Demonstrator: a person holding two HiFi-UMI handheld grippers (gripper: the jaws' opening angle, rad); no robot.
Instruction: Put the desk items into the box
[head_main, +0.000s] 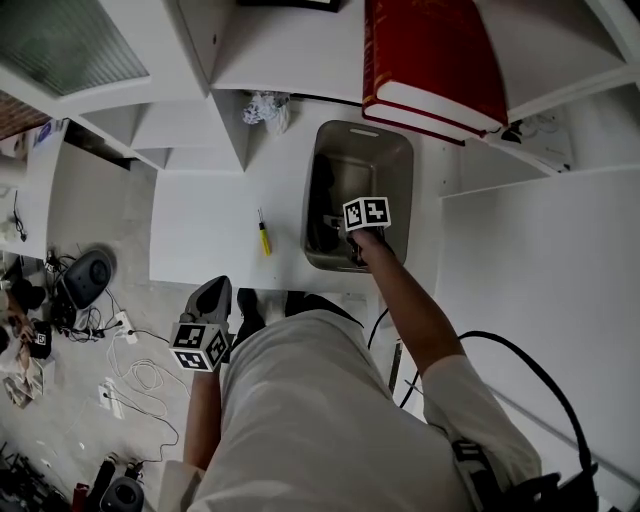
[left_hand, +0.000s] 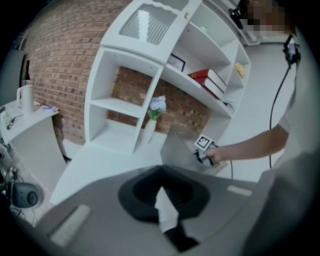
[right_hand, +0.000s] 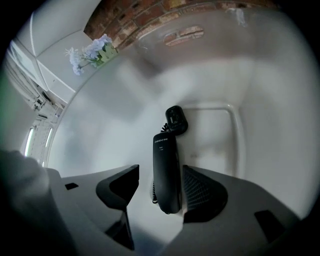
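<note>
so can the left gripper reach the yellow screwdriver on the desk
Probably yes: the yellow screwdriver lies alone on the desk, and the left gripper hangs just off its near edge.

Box (head_main: 400, 160): grey. Item (right_hand: 166, 170) at the right claw (right_hand: 160, 166): black, with pale print and a black coiled cord. Tabletop (head_main: 200, 240): white. Screwdriver (head_main: 264, 238): yellow handle, dark shaft. Books (head_main: 430, 60): red covers, white page edges. Left claw (left_hand: 162, 172) and right claw: grey bodies, black pads. Left cube (head_main: 201, 345) and right cube (head_main: 366, 212): black-and-white square markers. Wall (left_hand: 60, 60): red-brown brick. Shelves (left_hand: 125, 100): white. Flowers (left_hand: 158, 104): pale blue.
</note>
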